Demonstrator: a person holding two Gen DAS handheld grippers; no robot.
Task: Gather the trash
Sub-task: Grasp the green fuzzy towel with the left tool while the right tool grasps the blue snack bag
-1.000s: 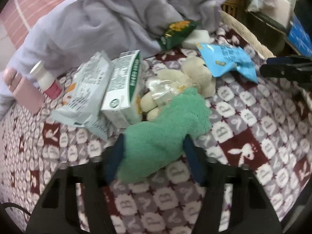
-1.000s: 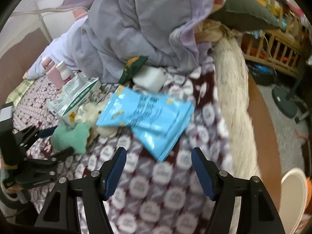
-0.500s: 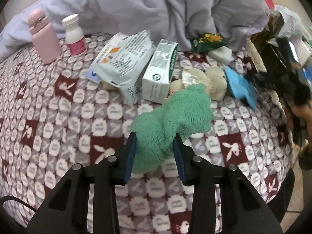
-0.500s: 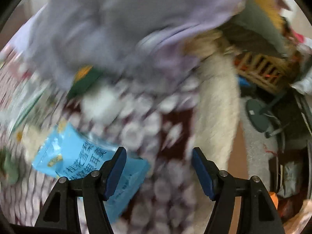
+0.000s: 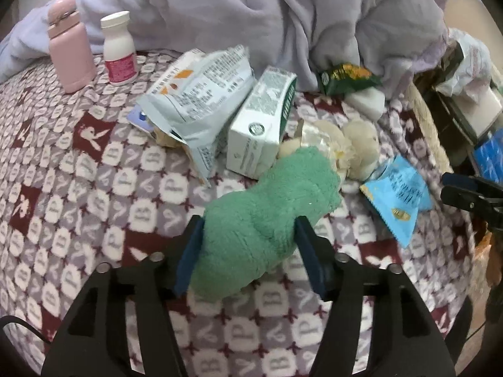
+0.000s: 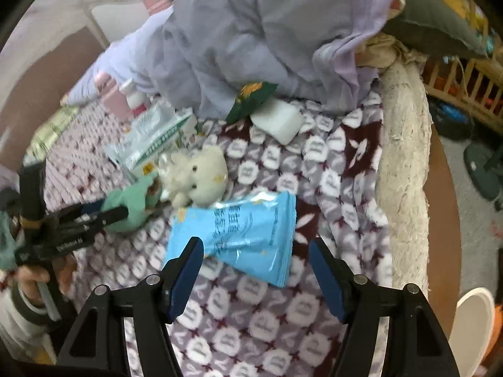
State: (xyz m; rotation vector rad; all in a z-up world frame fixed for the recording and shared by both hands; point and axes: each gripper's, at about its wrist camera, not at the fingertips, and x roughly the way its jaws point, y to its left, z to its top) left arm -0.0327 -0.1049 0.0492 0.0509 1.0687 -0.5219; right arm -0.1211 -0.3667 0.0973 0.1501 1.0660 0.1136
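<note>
Since my left gripper (image 5: 248, 251) jaws just opened, apart around the green plush (image 5: 267, 216), center frame, risk: regrabbing a toy, not trash; right gripper (image 6: 254, 270) jaws apart over the blue wrapper (image 6: 242, 235).

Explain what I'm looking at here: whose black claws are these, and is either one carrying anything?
No robot: a person holds a two-finger gripper in each hand, each with a camera looking along its fingers. Left view: the left gripper has just been opening, and the green plush lies between its fingers, seemingly released. Right view: the right gripper hovers open over the blue snack bag, holding nothing. On the patterned blanket also lie a milk carton, a white snack bag, a pink bottle and a cream plush toy.
</note>
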